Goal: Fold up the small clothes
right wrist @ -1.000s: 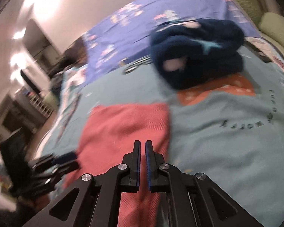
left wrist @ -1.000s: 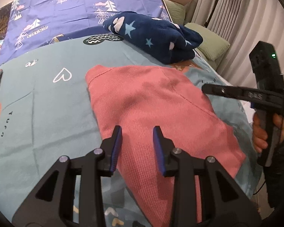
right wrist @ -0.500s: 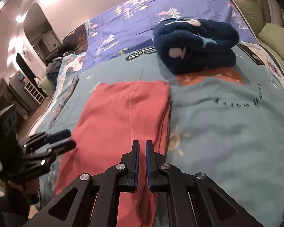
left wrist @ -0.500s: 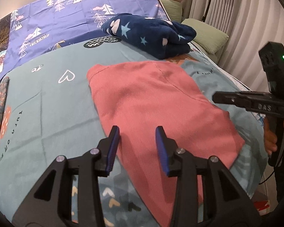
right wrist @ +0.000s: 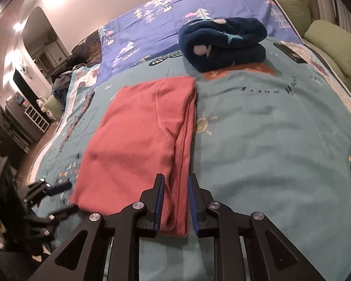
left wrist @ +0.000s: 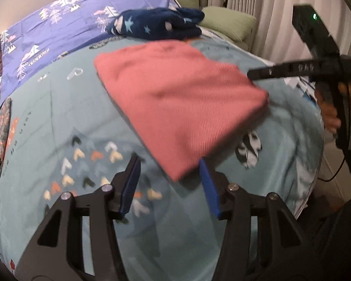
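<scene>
A pink knitted garment lies flat, folded lengthwise, on the teal bedspread; it also shows in the right wrist view. My left gripper is open, with the garment's near left corner just in front of its fingers. My right gripper is open, its fingers on either side of the garment's near right folded edge. The right gripper also shows in the left wrist view above the garment's right corner. The left gripper shows at the lower left of the right wrist view.
A rolled dark blue star-print blanket lies beyond the garment. A purple tree-print sheet covers the far bed. Green pillows and curtains stand at the right. The bed edge drops off at the near right.
Both grippers have pulled back to the garment's near edge. The left gripper has opened wider at the left corner. The right gripper has gone from shut to open around the right edge.
</scene>
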A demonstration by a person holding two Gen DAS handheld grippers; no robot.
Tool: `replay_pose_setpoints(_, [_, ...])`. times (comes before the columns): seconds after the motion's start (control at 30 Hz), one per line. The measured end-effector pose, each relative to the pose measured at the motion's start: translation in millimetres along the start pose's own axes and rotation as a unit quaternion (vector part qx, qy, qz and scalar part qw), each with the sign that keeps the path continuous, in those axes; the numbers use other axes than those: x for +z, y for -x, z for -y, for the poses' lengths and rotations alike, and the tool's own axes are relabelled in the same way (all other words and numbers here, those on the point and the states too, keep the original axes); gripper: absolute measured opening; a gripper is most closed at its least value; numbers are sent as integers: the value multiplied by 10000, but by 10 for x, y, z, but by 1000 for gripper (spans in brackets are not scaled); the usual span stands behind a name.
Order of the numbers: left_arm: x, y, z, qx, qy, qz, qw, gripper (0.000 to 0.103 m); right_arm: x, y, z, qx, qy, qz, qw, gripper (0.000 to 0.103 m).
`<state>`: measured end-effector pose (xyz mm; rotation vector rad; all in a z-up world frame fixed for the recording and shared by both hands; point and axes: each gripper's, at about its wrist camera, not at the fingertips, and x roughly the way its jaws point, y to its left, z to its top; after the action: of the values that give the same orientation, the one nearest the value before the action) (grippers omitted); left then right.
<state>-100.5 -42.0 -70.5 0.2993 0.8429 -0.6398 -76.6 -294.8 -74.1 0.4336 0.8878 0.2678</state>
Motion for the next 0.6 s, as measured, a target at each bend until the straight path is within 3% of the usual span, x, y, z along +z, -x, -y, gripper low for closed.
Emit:
replay_pose_setpoints(0.13, [-6, -92, -1, 278, 126, 6, 9995, 54, -88, 13, -29, 32, -18, -28, 10000, 24])
replay_pose_setpoints(0.33, [119, -89, -51, 230, 584, 179, 9979, 54, -170, 49, -30, 22, -95, 3, 10000, 24])
replay_pose_setpoints(0.47, [180, -63, -42, 37, 711, 253, 9971, 54, -201, 79, -5, -19, -181, 9, 9998, 24])
replay_pose_setpoints(0.6, [218, -70, -68, 74, 741, 250, 9969, 54, -271, 167, -4, -73, -195, 45, 9998, 24])
